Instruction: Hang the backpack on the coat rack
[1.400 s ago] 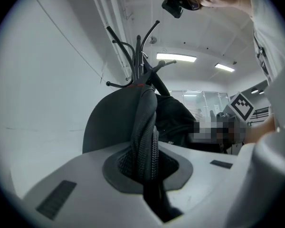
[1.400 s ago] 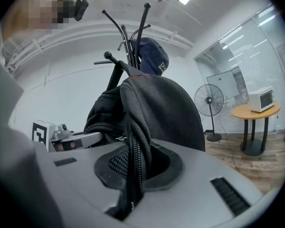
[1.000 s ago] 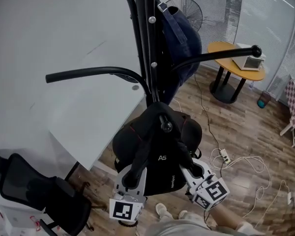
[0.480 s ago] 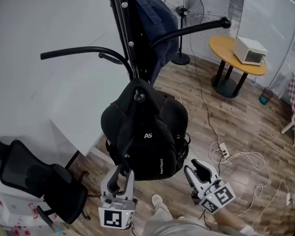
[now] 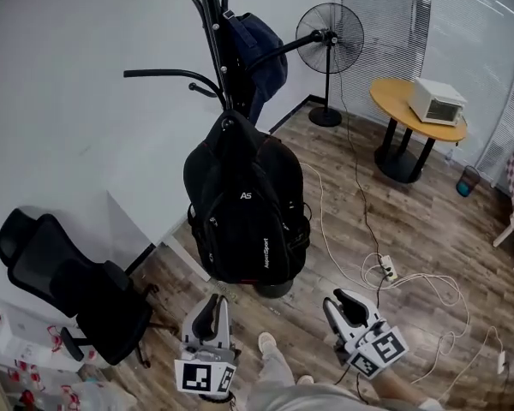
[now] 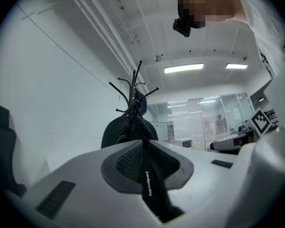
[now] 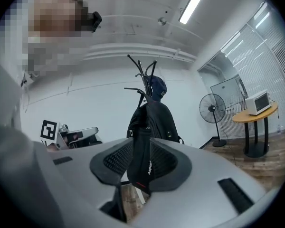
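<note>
The black backpack (image 5: 244,212) hangs by its top loop from a lower hook of the black coat rack (image 5: 212,24), its bottom just above the rack's base. Both grippers are drawn back from it, low in the head view. My left gripper (image 5: 207,313) points at the pack with its jaws closing and nothing between them. My right gripper (image 5: 347,305) also points that way, jaws wide, closing slightly and empty. Each gripper view shows the backpack (image 6: 128,129) (image 7: 152,120) at a distance through the gap between its jaws.
A dark blue bag (image 5: 259,45) hangs higher on the rack. A black office chair (image 5: 68,285) stands at the left. A floor fan (image 5: 330,37), a round wooden table (image 5: 411,110) with a white box (image 5: 437,101), and cables (image 5: 385,268) on the floor are at the right.
Both grippers let go of the backpack's straps and pulled back from it. The backpack now hangs free on the rack.
</note>
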The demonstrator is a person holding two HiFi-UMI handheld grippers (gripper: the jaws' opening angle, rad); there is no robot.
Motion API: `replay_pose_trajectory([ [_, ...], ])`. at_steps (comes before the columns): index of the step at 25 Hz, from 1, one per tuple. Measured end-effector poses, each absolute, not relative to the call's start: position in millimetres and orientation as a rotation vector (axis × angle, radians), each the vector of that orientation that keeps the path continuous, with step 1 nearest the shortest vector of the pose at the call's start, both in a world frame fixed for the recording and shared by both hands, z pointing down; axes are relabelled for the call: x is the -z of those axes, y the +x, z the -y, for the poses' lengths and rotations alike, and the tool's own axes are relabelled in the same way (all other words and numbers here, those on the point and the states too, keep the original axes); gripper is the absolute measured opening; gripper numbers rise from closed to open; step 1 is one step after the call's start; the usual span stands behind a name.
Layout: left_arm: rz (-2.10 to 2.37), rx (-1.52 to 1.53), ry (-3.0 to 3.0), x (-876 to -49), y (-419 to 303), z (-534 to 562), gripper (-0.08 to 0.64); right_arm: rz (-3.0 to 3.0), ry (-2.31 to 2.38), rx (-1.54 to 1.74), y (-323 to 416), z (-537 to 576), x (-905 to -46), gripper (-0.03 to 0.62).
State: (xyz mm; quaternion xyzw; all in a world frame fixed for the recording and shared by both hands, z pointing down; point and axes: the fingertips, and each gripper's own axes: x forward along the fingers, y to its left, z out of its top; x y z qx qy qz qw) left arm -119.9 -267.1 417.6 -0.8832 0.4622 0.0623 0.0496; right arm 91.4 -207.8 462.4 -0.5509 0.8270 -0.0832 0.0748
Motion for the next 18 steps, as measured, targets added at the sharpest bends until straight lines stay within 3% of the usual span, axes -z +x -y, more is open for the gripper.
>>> replay_pose_trajectory([
  [18, -1.412, -0.189, -2.762, -430, -152, 127, 0.009, -2.539, -1.584, 0.340, 38, 82, -477, 0.109],
])
